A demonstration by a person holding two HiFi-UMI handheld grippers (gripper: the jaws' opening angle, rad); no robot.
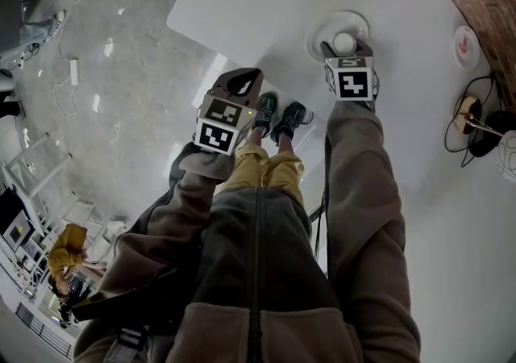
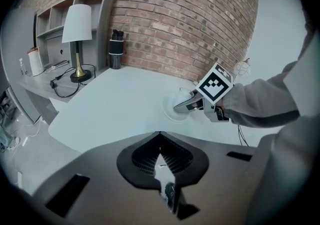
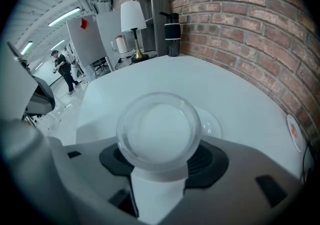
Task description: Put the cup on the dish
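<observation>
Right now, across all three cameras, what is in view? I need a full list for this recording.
table: one, white, against the brick wall
dish: one, clear glass, on the table
cup: one, clear glass, over the dish
tumbler: one, black, on the table by the wall
small disc: one, white with a red mark, table's edge by the wall
lamp: one, white shade, brass stem, on the grey side desk
cables: several, black, beyond the table's right edge
bystander: one, dark clothes, far aisle
right hand-held gripper: one, grey, closed on the cup
left hand-held gripper: one, grey, jaws together, empty, short of the table
</observation>
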